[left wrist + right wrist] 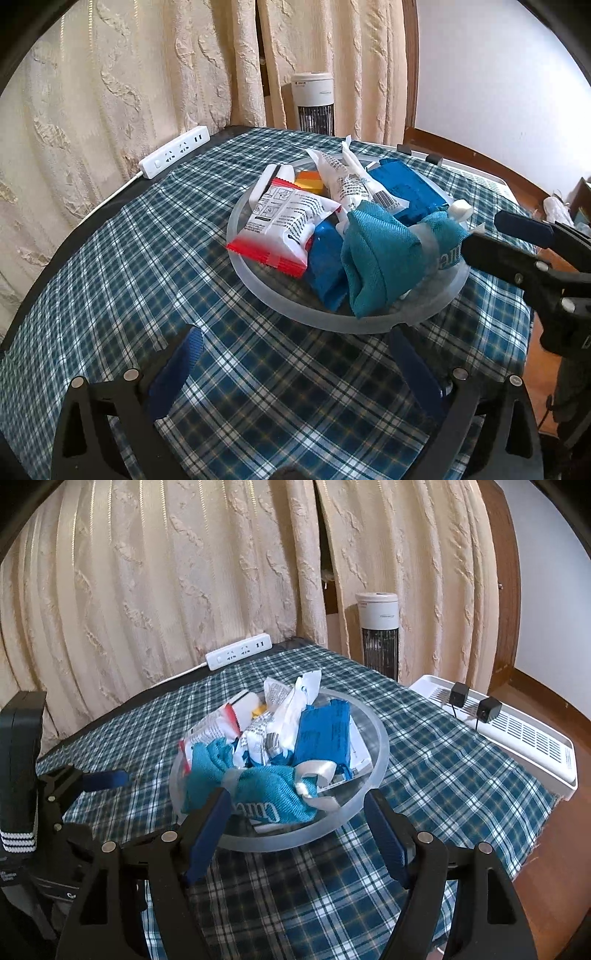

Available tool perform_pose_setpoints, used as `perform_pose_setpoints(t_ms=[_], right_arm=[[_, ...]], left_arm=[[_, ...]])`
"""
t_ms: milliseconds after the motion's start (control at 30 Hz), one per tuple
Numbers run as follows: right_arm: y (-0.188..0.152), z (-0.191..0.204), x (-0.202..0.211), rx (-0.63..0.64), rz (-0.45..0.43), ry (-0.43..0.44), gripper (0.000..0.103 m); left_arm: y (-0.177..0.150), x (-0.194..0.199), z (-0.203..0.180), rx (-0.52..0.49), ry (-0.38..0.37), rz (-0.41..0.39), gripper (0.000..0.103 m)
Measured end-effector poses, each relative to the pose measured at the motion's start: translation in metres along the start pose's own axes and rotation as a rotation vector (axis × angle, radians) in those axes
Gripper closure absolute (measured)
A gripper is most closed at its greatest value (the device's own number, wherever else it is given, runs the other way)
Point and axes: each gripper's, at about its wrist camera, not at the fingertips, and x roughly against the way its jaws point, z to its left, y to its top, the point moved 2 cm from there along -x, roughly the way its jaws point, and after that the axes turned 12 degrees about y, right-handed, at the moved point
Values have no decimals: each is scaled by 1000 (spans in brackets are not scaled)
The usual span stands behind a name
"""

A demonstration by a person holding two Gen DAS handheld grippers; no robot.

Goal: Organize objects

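Observation:
A frosted clear bowl [258,291] [380,753] stands on the checked tablecloth. It holds a red and white snack packet [284,221], blue packets [410,188] [327,734], white wrappers [347,177] [291,705] and a teal rolled cloth [384,254] [266,794] taped with a clear band. My left gripper [295,343] is open and empty, just short of the bowl's near rim. My right gripper [299,801] is open at the bowl's near side, its fingers either side of the teal cloth; in the left wrist view it [491,225] comes in from the right.
A white power strip [173,157] [240,651] lies at the table's far edge by the beige curtain. A white tower fan [314,103] [378,631] stands behind the table. A white vented appliance [517,734] with two black adapters sits off the right side.

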Motion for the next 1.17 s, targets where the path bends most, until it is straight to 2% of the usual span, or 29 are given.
perform_pose_setpoints(t_ms=[333, 1167], right_arm=[[-13, 10, -13, 34, 79, -14, 27], [-16, 8, -25, 22, 111, -23, 26]], left_arm=[[-2, -4, 12, 41, 18, 20, 0], [-4, -11, 20, 66, 43, 40, 0]])
